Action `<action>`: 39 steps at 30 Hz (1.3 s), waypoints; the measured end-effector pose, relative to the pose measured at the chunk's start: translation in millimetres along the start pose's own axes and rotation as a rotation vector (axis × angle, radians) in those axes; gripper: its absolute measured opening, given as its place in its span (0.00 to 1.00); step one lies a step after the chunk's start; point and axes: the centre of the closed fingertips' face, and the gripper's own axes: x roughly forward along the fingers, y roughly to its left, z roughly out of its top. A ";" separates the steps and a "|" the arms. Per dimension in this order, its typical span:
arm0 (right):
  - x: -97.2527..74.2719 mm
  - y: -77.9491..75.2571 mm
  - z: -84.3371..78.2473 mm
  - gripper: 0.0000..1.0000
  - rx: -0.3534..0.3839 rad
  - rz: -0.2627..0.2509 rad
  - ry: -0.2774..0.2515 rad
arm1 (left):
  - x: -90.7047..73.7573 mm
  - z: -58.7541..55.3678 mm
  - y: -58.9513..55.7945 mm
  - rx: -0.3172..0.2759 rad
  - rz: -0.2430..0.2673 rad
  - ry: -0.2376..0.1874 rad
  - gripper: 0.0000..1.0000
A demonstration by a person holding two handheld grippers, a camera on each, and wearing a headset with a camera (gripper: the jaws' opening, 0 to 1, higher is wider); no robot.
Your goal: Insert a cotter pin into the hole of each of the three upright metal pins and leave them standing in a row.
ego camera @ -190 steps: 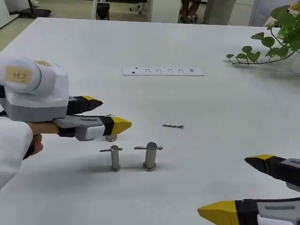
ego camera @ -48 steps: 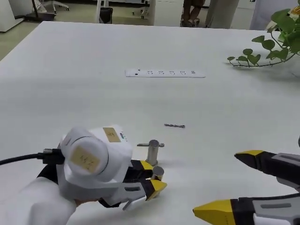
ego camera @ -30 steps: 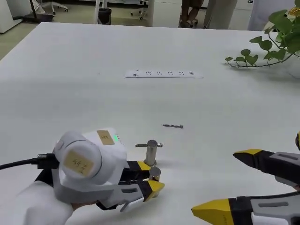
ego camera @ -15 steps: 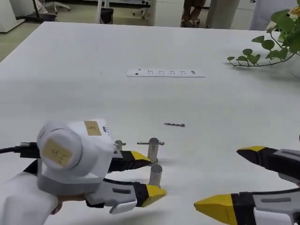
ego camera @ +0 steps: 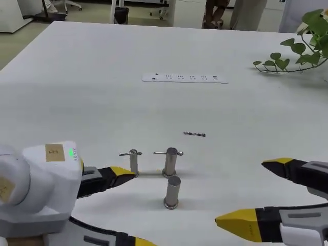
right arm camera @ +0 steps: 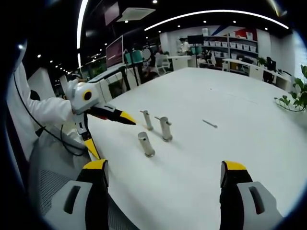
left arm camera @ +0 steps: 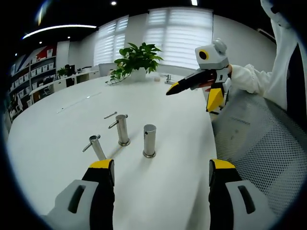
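Here, in the head view, a yellow sticker is seen on the left gripper; its handwriting is too blurred to be read. The jaws of that gripper are held wide apart just left of the bare pin. This pin is stood upright on the white table, its long axis vertical. Just beyond the bare pin, a shorter fitted pin and a taller fitted pin are stood upright side by side. Each is crossed near its top by a cotter lying level and reaching leftward. Farther beyond the bare pin a loose cotter pin is laid flat, its length running left to right. Farther still a power strip is seen, with no legible writing. The right gripper is held to the right of the bare pin, jaws spread.

In the left gripper view, the bare pin is framed between that gripper's parted jaws, with both fitted pins to its left. The right gripper is seen past it, tips apart.

In the right gripper view, the bare pin is framed likewise, the fitted pins are seen behind it, and the left gripper is held to its left, yellow tips separated.
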 end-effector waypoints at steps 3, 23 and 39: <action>0.2 -0.5 -1.3 0.95 0.001 -0.001 0.005 | -5.7 -6.0 8.7 0.001 0.053 0.017 0.80; 3.0 -10.7 0.6 0.94 -0.021 -0.020 0.027 | -25.8 -13.1 29.4 -0.125 0.171 -0.023 0.99; 17.1 -49.6 20.9 0.87 -0.136 -0.040 0.120 | -25.9 -29.7 34.2 -0.185 0.194 0.003 0.96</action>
